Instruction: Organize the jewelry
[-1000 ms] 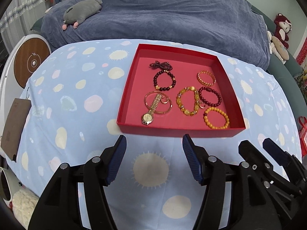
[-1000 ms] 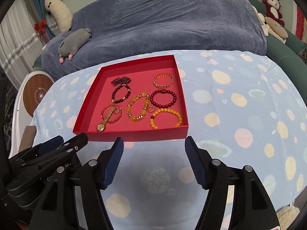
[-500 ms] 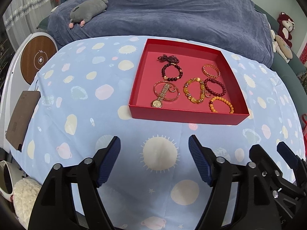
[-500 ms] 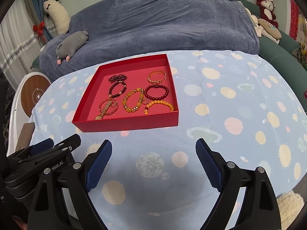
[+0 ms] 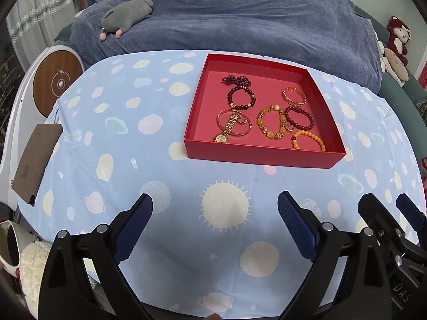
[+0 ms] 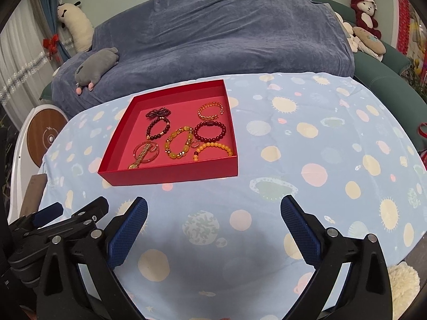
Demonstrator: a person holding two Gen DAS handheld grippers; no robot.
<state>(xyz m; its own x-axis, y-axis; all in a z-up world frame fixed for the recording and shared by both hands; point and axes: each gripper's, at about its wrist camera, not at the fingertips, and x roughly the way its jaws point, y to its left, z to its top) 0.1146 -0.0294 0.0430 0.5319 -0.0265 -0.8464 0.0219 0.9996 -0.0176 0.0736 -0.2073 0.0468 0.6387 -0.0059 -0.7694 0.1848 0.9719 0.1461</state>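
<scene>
A shallow red box (image 5: 256,157) (image 6: 170,177) sits on the blue patterned tablecloth and holds several pieces of jewelry: a gold watch (image 5: 226,130) (image 6: 138,157), a dark beaded bracelet (image 5: 241,97), a yellow bead bracelet (image 5: 271,125) (image 6: 178,144), an orange bead bracelet (image 5: 308,140), a maroon bracelet (image 5: 299,118) and a gold bangle (image 5: 293,96). My left gripper (image 5: 214,210) is open and empty, well short of the box. My right gripper (image 6: 213,213) is open and empty, near the table's front edge, beside the left one (image 6: 61,218).
A sofa under a dark blue cover (image 5: 240,21) stands behind the table, with a grey plush toy (image 5: 125,16) on it. A white round side table (image 5: 56,85) and a brown card (image 5: 34,160) are at the left. Stuffed toys (image 6: 363,10) sit at the right.
Both grippers have pulled back from the red box and opened wider. The box and the jewelry in it have not moved.
</scene>
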